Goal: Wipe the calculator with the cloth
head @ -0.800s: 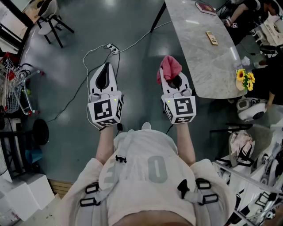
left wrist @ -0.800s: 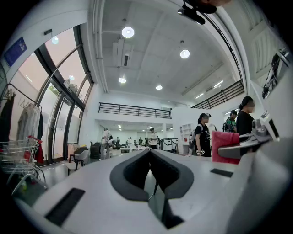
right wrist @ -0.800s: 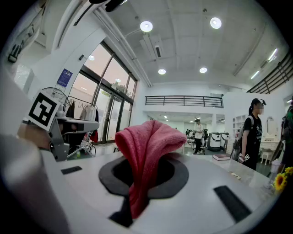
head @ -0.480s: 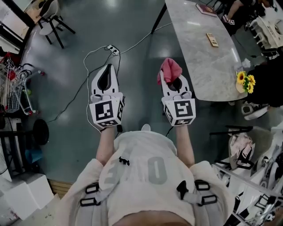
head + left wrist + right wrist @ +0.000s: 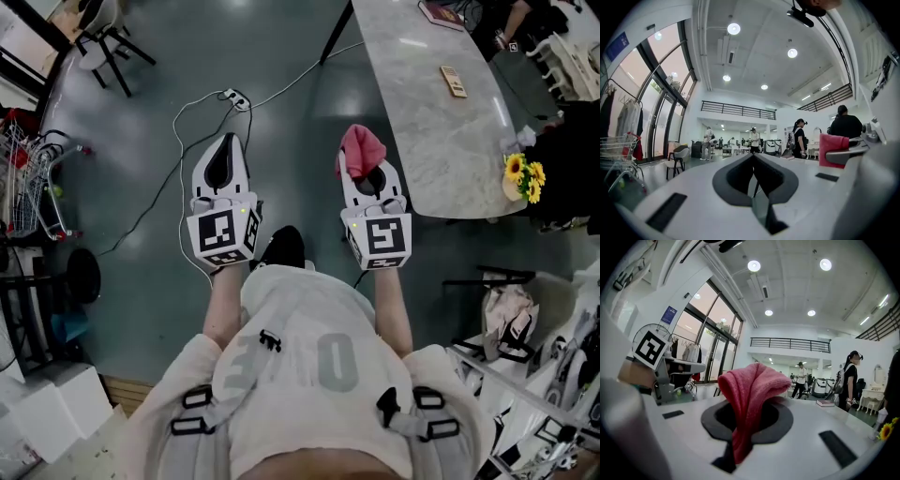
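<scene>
My right gripper (image 5: 360, 161) is shut on a pink-red cloth (image 5: 361, 147), which bunches up above its tips; the right gripper view shows the cloth (image 5: 752, 383) pinched between the closed jaws (image 5: 749, 405). My left gripper (image 5: 225, 142) is shut and holds nothing, its jaws meeting in the left gripper view (image 5: 753, 158). Both are held level over the floor, side by side. A small flat tan rectangle (image 5: 453, 81), perhaps the calculator, lies on the marble table (image 5: 441, 141) ahead and to the right, well away from both grippers.
A book (image 5: 440, 13) lies at the table's far end and sunflowers (image 5: 521, 174) stand at its near edge. A white cable with a power strip (image 5: 234, 97) runs across the floor ahead. A chair (image 5: 103, 42) and a shopping cart (image 5: 28, 183) stand left. People stand beyond the table.
A dark shoe has come into view between my forearms and the table has shifted slightly in the picture. Both grippers keep the same pose, the cloth still held.
</scene>
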The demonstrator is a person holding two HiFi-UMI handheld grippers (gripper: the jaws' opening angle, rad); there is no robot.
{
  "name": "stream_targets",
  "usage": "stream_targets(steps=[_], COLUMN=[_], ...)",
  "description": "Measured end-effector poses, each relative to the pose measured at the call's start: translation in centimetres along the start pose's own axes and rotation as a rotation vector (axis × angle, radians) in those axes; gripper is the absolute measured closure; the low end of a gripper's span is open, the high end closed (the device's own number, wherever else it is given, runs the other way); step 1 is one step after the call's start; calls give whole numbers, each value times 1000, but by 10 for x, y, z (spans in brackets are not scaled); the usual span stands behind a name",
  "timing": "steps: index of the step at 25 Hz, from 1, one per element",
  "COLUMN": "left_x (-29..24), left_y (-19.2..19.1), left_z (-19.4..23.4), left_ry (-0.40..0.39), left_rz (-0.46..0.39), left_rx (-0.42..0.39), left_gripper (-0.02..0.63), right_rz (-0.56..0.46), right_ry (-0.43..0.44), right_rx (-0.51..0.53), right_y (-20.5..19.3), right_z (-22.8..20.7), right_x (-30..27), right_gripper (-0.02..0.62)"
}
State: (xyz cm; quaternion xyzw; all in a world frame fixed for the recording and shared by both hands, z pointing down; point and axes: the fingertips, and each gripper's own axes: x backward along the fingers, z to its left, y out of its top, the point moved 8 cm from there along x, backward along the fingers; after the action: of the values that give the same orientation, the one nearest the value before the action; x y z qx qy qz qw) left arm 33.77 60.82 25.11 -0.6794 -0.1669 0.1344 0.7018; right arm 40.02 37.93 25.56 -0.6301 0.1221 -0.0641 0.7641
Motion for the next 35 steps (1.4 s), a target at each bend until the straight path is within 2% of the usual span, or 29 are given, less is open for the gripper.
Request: stream_targets(steps=[4,7,11,16,21,27,31,35], left_x=[-24,-61,-126,-216,-326,-435,-483,-512], left_y=[-8,-14,-18,-22,-23,-16,-12,-14], left_z=[-6,-8,-10,-4,10,40,53,45], left_ry=[-18,-48,-88,-124,-203,-277,-322,-352], left_rz=[-1,-17,-27,6,15,6,-18,-27], left_rx=[14,15,26,37,39,28,40,58], left_gripper=[586,586,586,586,586,586,586,586], right_rz=[24,20,20,55,84,71,54,53], right_ry=[6,-11,-38,-64,-119,-170,-195,-231], right_rx=[-10,3,3,-1,-22,-44,-46,-57], right_y=[-13,-21,-24,-20,-15,4,14,16], right_z=[-11,-29,-62,-110,-166,-211,-226,-244], right_x=[-13,-35,-75,-136,-219,-316,-357,-371], right_gripper=[541,541,541,541,541,540,541,541])
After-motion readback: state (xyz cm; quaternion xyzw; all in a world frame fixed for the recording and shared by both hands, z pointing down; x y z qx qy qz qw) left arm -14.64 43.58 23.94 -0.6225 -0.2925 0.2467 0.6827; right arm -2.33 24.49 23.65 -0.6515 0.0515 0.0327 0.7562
